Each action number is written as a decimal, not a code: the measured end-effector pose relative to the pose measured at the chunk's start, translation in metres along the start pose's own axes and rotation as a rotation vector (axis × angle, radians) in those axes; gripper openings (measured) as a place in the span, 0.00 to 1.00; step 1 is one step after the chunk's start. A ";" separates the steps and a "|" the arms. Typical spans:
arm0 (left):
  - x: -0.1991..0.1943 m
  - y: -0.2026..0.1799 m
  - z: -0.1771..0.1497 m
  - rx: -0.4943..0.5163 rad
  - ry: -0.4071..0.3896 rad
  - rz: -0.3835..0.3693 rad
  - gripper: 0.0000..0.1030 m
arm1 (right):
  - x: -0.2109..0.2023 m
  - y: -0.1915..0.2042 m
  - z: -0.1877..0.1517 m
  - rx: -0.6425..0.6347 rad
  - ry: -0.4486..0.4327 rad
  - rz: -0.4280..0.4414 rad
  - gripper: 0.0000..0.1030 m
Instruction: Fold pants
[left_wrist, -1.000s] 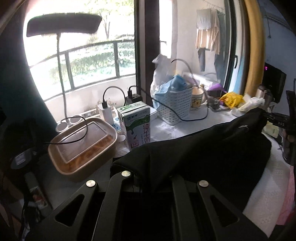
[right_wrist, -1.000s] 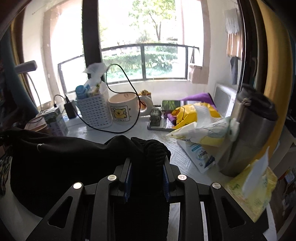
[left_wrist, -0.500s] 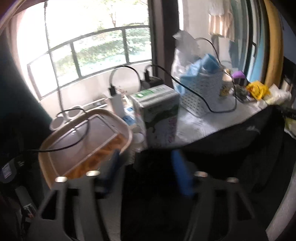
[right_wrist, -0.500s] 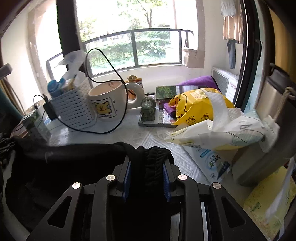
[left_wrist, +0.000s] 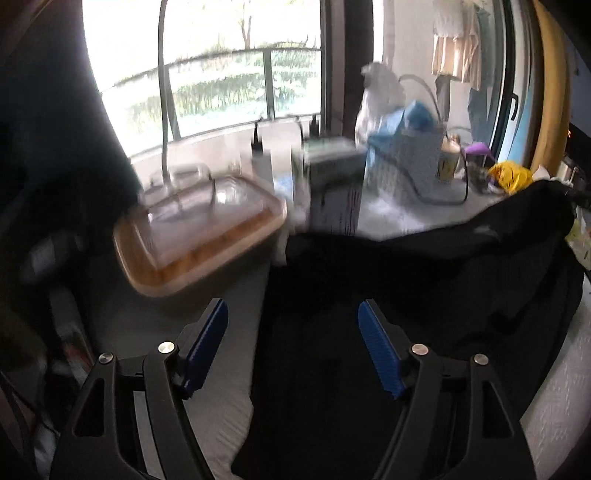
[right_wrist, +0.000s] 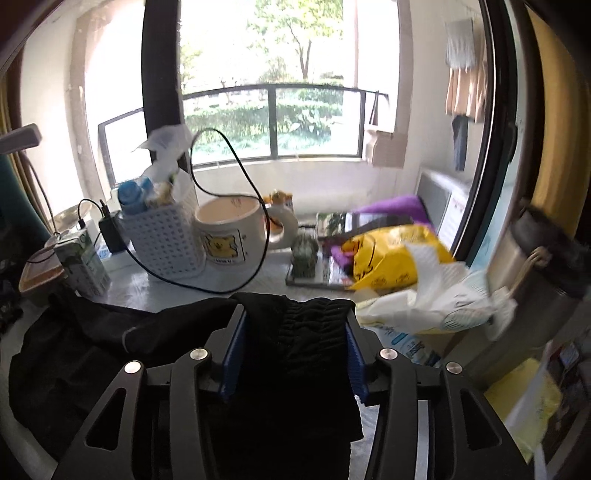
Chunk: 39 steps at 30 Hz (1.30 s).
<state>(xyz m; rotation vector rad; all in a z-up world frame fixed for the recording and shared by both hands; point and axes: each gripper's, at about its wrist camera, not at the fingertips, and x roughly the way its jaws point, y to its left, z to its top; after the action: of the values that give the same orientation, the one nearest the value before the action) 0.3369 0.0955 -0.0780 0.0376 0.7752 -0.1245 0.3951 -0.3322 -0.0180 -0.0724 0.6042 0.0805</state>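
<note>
The black pants (left_wrist: 424, 288) lie across the white table cover. In the left wrist view my left gripper (left_wrist: 293, 339) is open, its blue pads wide apart just above the near edge of the cloth. In the right wrist view the pants (right_wrist: 85, 354) spread to the left and their gathered waistband (right_wrist: 306, 332) sits between the blue pads of my right gripper (right_wrist: 295, 332). The jaws have widened and the cloth still fills the gap.
Left view: a brown lidded tray (left_wrist: 199, 236), a carton (left_wrist: 332, 184) and a white basket (left_wrist: 406, 162) stand beyond the pants. Right view: a basket (right_wrist: 162, 240), a bear mug (right_wrist: 229, 236), a yellow bag (right_wrist: 388, 254), white wrappers (right_wrist: 443, 295) and a steel flask (right_wrist: 535, 288).
My left gripper has let go of the pants and opened wide. My right gripper's jaws have spread wider around the waistband. Both views have shifted.
</note>
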 end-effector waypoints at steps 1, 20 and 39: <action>0.010 0.002 -0.008 -0.013 0.036 -0.007 0.71 | -0.003 -0.001 -0.001 -0.005 -0.009 -0.029 0.78; -0.003 -0.002 -0.069 -0.054 0.164 0.054 0.72 | 0.046 0.151 -0.023 -0.321 0.276 0.304 0.25; -0.042 0.004 -0.075 -0.107 0.085 0.050 0.72 | 0.106 0.170 0.022 -0.217 0.264 0.270 0.47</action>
<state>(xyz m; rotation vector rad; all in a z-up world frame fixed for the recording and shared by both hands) 0.2562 0.1098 -0.1022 -0.0392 0.8643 -0.0345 0.4778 -0.1550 -0.0672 -0.2136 0.8656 0.4031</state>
